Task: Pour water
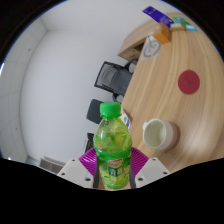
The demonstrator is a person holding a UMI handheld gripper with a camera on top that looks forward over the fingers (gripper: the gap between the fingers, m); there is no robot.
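While the gripper [113, 170] pinches the green bottle [112, 146] at the bottom centre of the frame, the white cup [158, 132] waits on the table [190, 120] to its right. Carrying seems the step; next, I judge, tilt over the cup.

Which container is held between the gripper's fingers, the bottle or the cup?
The green bottle, clamped between the pads; the white cup stands apart on the table.
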